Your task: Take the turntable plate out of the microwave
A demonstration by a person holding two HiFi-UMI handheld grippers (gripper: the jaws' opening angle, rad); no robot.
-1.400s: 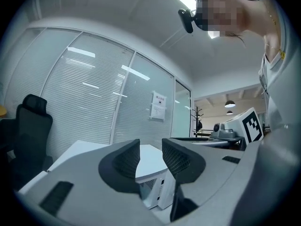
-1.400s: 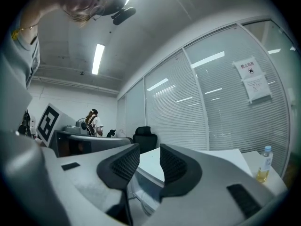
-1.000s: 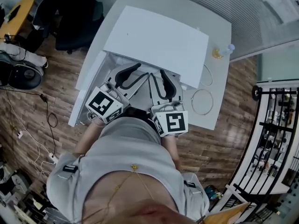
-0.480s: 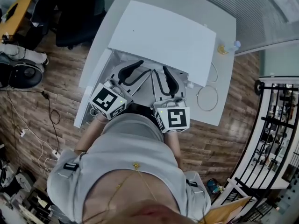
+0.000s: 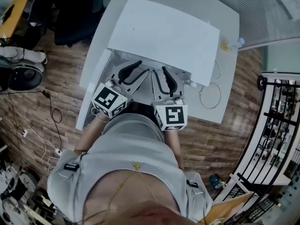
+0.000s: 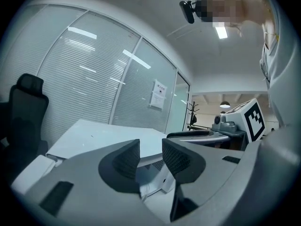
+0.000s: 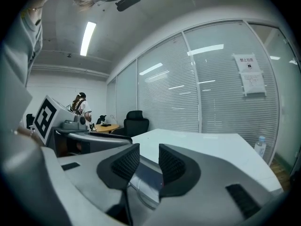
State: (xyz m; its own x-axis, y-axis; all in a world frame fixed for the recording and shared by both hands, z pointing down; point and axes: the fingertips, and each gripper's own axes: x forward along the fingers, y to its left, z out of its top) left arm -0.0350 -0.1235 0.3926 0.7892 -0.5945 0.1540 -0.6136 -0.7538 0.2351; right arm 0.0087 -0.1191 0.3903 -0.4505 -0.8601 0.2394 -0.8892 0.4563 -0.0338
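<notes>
The white microwave [image 5: 164, 32] stands on a white table [image 5: 225, 114], and its door [image 5: 91, 93] hangs open to the left. Both grippers point at its front opening, side by side. The left gripper [image 5: 140, 68] [image 6: 150, 157] has a clear gap between its pads and nothing in it. The right gripper [image 5: 158, 72] [image 7: 149, 161] stands the same way. A curved glassy edge [image 7: 143, 194] shows low behind the right jaws, and I cannot tell whether it is the turntable plate. From the head view the microwave's inside is hidden under its top.
A thin clear ring [image 5: 209, 96] lies on the table right of the microwave. A small bottle [image 5: 229, 45] [image 7: 259, 145] stands at the table's far right corner. A black office chair [image 5: 75, 13] [image 6: 26, 107] is behind left. Cables run over the wooden floor.
Both grippers have sunk a little in front of the microwave. Their jaw gaps look the same as before.
</notes>
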